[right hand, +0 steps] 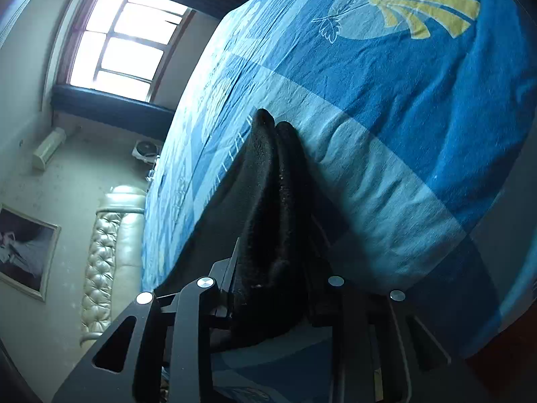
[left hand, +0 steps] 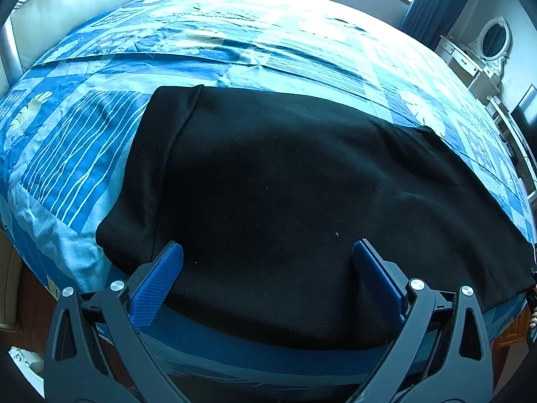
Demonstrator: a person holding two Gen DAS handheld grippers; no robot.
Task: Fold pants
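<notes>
- The black pants [left hand: 268,184] lie spread flat on the bed, near its closest edge, folded into a broad dark panel with a narrower folded strip along their left side.
- In the left wrist view, the left gripper [left hand: 267,268] hovers over the near part of the pants, its jaws wide apart; the blue pads [left hand: 157,288] frame bare black fabric and grip nothing.
- In the right wrist view, the right gripper [right hand: 278,288] is clamped on a bunched edge of the pants [right hand: 272,201], which rise from between the jaws as two thick ridges against the bedding.
- The bedsheet [left hand: 100,154] under the pants is blue patchwork with stripes and a yellow shell motif [right hand: 426,0].
- Beyond the bed are a tufted headboard [right hand: 104,252], a window [right hand: 124,43] and a white dressing table [left hand: 470,63].
</notes>
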